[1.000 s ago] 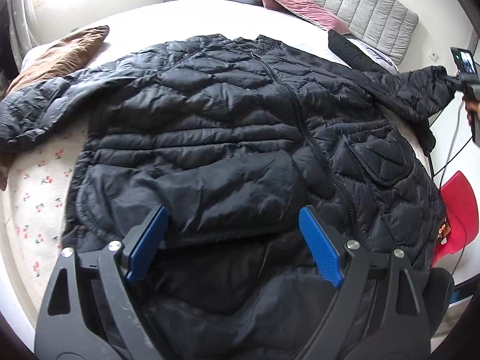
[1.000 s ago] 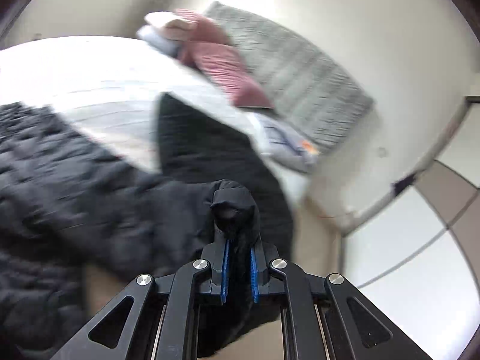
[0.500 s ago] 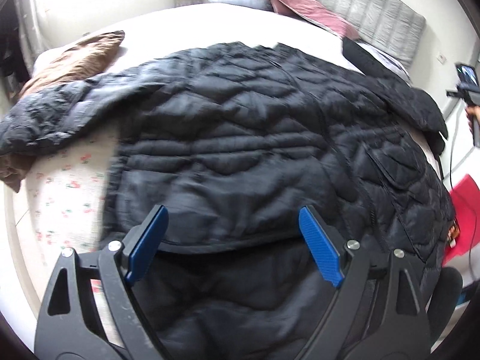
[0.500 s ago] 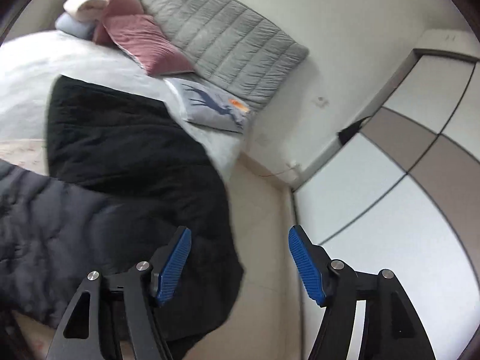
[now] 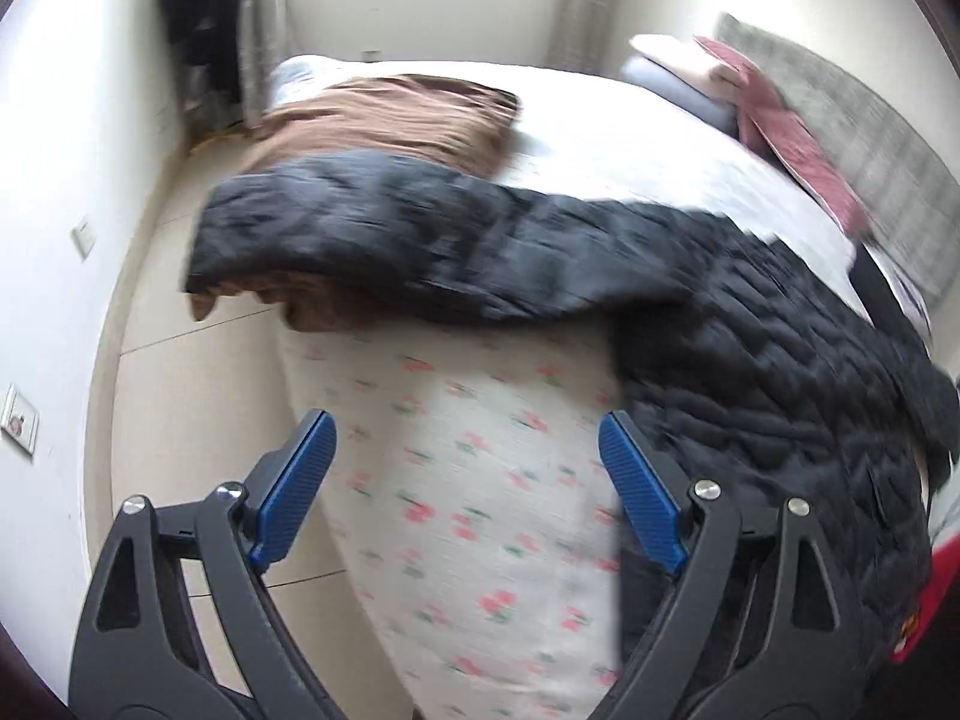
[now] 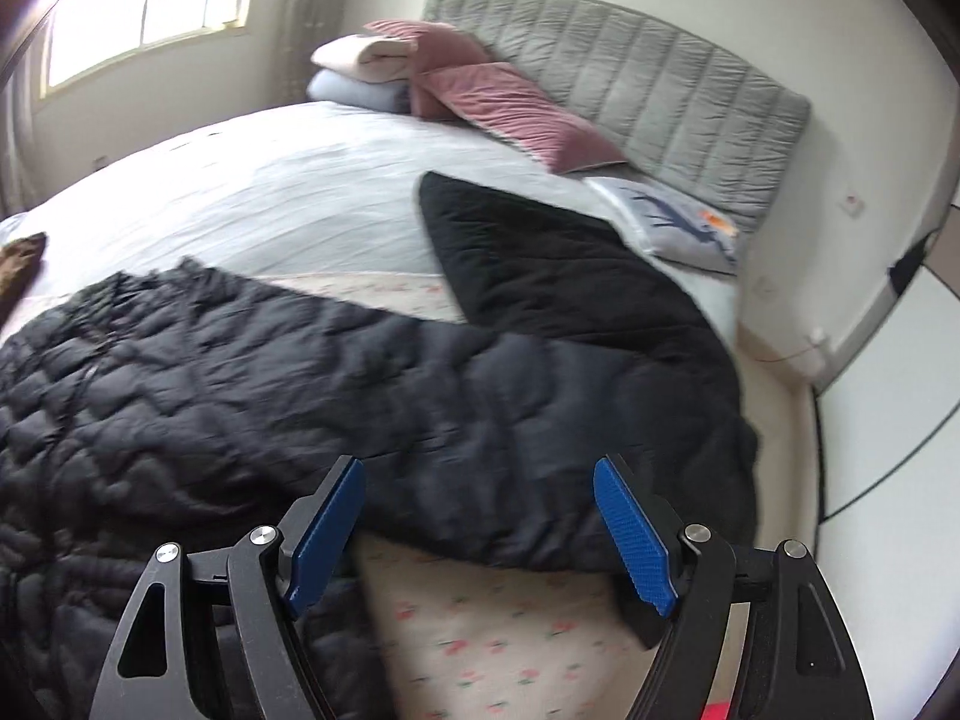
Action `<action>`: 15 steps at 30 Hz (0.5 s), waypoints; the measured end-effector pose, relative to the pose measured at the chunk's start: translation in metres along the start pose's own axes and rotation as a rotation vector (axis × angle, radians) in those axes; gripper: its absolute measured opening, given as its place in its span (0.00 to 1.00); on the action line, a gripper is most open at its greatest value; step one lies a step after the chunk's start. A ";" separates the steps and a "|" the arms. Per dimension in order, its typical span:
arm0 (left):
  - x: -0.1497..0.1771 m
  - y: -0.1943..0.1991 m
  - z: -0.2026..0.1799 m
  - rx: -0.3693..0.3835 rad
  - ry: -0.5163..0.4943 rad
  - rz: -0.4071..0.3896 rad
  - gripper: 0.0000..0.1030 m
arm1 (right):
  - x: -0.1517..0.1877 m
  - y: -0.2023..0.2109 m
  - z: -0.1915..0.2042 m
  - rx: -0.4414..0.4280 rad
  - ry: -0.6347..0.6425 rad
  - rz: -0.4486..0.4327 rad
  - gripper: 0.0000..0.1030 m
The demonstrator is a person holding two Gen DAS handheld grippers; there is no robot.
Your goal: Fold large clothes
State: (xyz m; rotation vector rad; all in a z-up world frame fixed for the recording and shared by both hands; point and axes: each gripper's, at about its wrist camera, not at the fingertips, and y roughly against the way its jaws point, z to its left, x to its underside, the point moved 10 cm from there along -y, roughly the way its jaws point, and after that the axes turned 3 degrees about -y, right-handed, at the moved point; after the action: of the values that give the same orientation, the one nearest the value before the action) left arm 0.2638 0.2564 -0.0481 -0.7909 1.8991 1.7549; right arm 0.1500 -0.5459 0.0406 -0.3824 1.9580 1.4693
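Observation:
A black quilted puffer jacket lies spread on the bed. Its left sleeve stretches out over a brown garment toward the bed's edge. My left gripper is open and empty, over the floral sheet beside the jacket's left side. In the right wrist view the jacket fills the left, and its right sleeve lies flat toward the bed's edge. My right gripper is open and empty, just above that sleeve.
A brown garment lies at the bed's far left corner. A black blanket lies beyond the right sleeve. Pink pillows and a grey headboard are at the head. Floor lies left of the bed, and a white wall.
My right gripper let go of the right sleeve, opened, and the sleeve now lies flat. My left gripper swung left from over the jacket's hem toward the left sleeve side.

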 end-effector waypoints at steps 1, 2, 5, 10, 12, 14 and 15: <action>-0.004 -0.003 0.013 -0.007 0.029 -0.003 0.87 | 0.003 0.001 0.013 -0.025 0.017 0.003 0.77; -0.012 -0.010 0.037 -0.020 0.085 -0.011 0.87 | 0.004 0.005 0.021 -0.037 0.027 0.004 0.77; -0.029 -0.027 0.080 -0.054 0.194 -0.022 0.87 | 0.011 0.010 0.048 -0.069 0.065 0.006 0.77; -0.055 -0.064 0.118 -0.063 0.300 0.000 0.62 | 0.025 0.007 0.083 -0.083 0.144 0.031 0.78; -0.068 -0.075 0.116 -0.051 0.299 0.003 0.23 | 0.029 0.003 0.092 -0.089 0.164 0.044 0.78; -0.089 -0.074 0.111 -0.105 0.244 -0.028 0.03 | 0.033 -0.005 0.101 -0.094 0.180 0.061 0.78; -0.103 -0.063 0.111 -0.145 0.212 -0.082 0.03 | 0.035 -0.010 0.105 -0.094 0.189 0.073 0.78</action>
State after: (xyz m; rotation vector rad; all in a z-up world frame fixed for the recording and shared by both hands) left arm 0.3755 0.3768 -0.0388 -1.1324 1.8551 1.8356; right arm 0.1634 -0.4457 -0.0065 -0.5126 2.0734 1.6270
